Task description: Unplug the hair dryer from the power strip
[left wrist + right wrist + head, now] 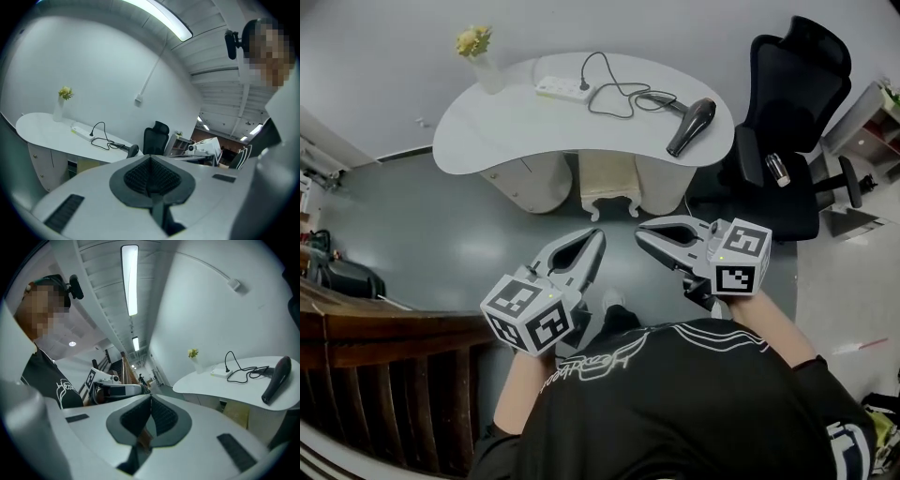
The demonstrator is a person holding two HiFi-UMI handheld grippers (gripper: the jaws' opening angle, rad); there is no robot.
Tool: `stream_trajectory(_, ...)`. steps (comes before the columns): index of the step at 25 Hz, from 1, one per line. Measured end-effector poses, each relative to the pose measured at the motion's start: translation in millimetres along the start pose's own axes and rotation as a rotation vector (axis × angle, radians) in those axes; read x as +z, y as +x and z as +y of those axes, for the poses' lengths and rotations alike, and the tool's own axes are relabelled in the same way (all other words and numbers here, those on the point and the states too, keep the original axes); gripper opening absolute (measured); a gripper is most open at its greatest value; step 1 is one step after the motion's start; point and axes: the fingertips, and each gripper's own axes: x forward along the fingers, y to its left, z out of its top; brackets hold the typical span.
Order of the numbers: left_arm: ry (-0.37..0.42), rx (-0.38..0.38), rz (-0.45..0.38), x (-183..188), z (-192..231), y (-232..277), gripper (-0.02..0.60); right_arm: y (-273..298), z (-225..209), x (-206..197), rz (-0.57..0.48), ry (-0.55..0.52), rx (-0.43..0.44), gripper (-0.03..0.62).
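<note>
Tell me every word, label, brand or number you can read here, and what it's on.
Nothing reads clearly.
On the black shirt: white script print, too warped and blurred to read.
On the left gripper and right gripper: cubes with black-and-white square markers, no letters or numbers.
On the power strip and hair dryer: any label is too small to read.

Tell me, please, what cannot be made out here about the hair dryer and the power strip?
- Head view: the plug in the power strip is too small to show how deep it sits.
- Left gripper view: the hair dryer is partly hidden behind the left gripper.
- Right gripper view: the power strip is too small to show whether it has a switch.
</note>
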Motion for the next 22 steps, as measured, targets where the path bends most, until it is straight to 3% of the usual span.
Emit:
stream_trajectory(7, -0.027, -0.038, 0.042, 38, 92, 30, 0.003, 70, -65, 32, -0.009, 0.041, -0.051, -0.003)
stream_trajectory(12, -0.035, -0.068, 0.027, 67, 145, 41, 0.003, 111, -99, 49, -0.012, 0.05, -0.085, -0.003)
stream_trajectory(22, -0.009, -0.087, 0.043, 86, 188, 55, 0.003, 133, -134, 71, -0.055, 0.045, -0.135, -0.003)
